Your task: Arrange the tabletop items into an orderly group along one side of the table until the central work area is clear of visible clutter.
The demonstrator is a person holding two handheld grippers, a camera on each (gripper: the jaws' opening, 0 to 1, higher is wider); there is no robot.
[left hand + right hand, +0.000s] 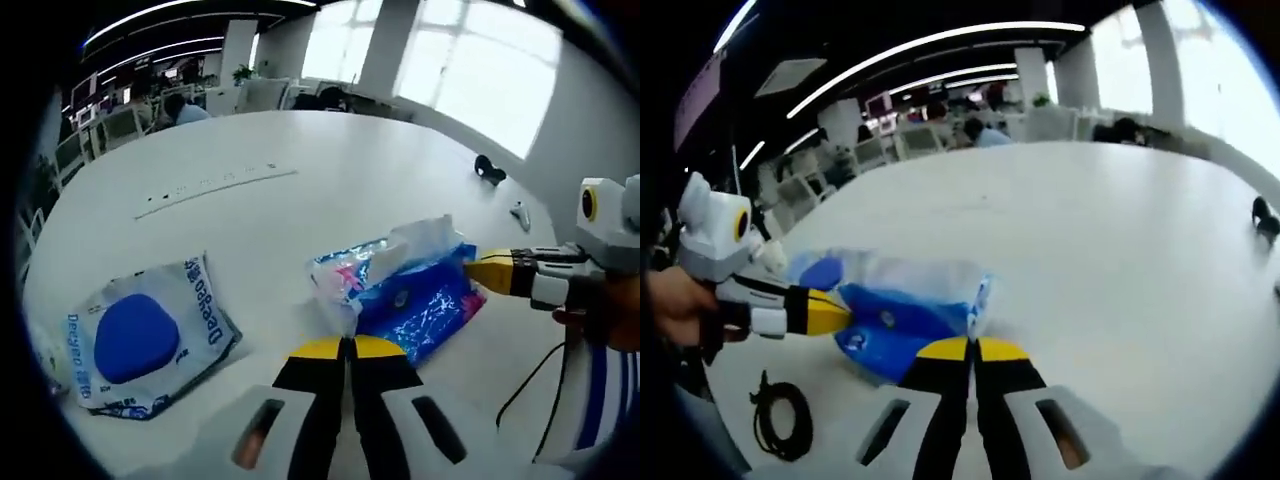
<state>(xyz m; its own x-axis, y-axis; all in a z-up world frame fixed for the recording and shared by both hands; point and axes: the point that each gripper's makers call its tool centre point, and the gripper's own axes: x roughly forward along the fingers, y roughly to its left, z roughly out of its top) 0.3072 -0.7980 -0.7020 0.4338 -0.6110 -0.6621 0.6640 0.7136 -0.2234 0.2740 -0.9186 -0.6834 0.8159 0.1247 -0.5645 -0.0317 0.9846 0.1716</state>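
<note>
On the white surface (300, 215) we see a Deeyeo wipes pack (150, 335) at near left and a blue tissue pack (415, 290) to its right. Our left claw (348, 347) pinches the tissue pack's near edge, jaws pressed together; our right claw (971, 349) pinches its opposite end.

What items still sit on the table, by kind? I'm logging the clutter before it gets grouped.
Blue tissue pack, tissue sticking out: 1
White Deeyeo pack with blue oval: 1
Small black object, far edge: 1
Small white object, far edge: 1
Black cable coil: 1
Total: 5
</note>
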